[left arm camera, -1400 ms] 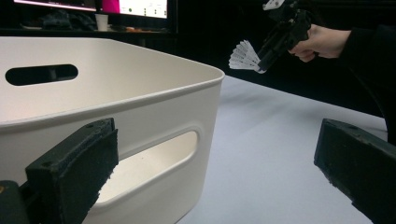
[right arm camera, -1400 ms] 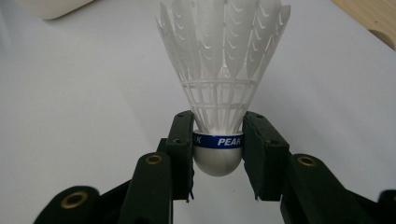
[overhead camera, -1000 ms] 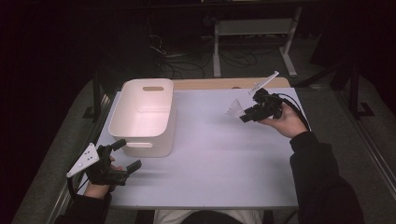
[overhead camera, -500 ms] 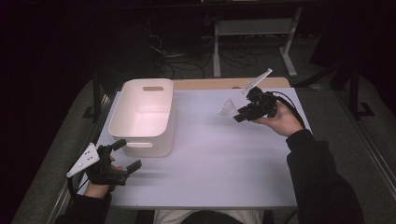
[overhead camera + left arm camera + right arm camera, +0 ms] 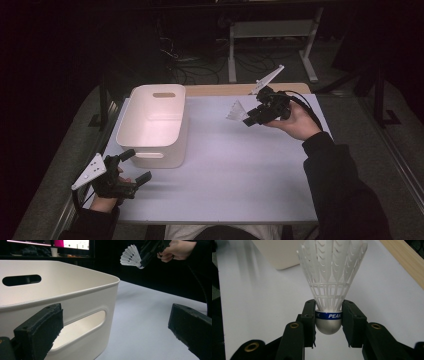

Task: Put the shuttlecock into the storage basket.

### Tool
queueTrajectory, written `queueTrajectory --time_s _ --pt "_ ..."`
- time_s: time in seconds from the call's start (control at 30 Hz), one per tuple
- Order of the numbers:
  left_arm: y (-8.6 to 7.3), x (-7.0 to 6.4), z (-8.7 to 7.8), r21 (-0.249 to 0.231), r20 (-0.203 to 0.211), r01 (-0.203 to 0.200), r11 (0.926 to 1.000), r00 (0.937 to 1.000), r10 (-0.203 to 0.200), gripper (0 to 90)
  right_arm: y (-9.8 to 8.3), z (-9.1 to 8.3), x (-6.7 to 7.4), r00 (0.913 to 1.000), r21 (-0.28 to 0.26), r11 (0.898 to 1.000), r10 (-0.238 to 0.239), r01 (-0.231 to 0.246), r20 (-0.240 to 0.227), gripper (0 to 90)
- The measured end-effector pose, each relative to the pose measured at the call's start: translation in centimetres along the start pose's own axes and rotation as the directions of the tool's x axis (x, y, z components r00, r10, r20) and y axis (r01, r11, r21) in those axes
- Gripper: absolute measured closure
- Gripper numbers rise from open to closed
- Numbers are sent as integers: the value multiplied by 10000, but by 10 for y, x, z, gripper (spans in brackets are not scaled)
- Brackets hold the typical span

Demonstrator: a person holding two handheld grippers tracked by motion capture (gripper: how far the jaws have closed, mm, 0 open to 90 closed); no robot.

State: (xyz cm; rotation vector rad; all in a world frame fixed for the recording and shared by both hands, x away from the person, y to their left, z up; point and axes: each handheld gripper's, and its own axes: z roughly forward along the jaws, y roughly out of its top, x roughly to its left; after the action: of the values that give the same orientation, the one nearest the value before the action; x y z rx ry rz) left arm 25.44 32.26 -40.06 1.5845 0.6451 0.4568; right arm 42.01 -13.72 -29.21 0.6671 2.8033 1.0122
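A white plastic shuttlecock (image 5: 329, 282) with a blue band and a silver cap sits between the pads of my right gripper (image 5: 328, 319), which is shut on its base. In the high view that right gripper (image 5: 248, 119) hangs above the far right of the white table (image 5: 235, 170), and the shuttlecock (image 5: 236, 111) points left toward the white bin (image 5: 155, 125). The left gripper view shows the shuttlecock (image 5: 130, 257) high in the air beyond the bin (image 5: 82, 295). My left gripper (image 5: 132, 167) rests open at the table's near left corner, beside the bin's near wall, with nothing between its jaws.
A wooden strip (image 5: 220, 90) runs along the table's far edge. Beyond it stand a metal frame (image 5: 272, 30) and cables on the floor. A monitor (image 5: 72, 243) glows behind the bin in the left gripper view.
My right hand has lifted the shuttlecock and carried it left, toward the bin. The left gripper has stayed put.
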Motion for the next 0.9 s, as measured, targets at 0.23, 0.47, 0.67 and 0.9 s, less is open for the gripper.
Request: queueTrajectory --time_s 0.23,0.47,0.67,0.9 --pt "0 0 0 -4 6 -17 10000 10000 17 0 13 -1 5 9998 47 9998 -211 211 -60 643" --pt "0 0 0 -7 8 -20 10000 10000 20 0 30 -1 13 9981 100 9982 -590 592 -168 643" --pt "0 0 0 -5 7 -28 10000 10000 28 0 40 -2 17 9969 110 9970 -762 765 -203 643" --pt "0 0 0 -5 -6 -13 10000 10000 13 0 52 1 22 9948 186 9949 -987 992 -246 643"
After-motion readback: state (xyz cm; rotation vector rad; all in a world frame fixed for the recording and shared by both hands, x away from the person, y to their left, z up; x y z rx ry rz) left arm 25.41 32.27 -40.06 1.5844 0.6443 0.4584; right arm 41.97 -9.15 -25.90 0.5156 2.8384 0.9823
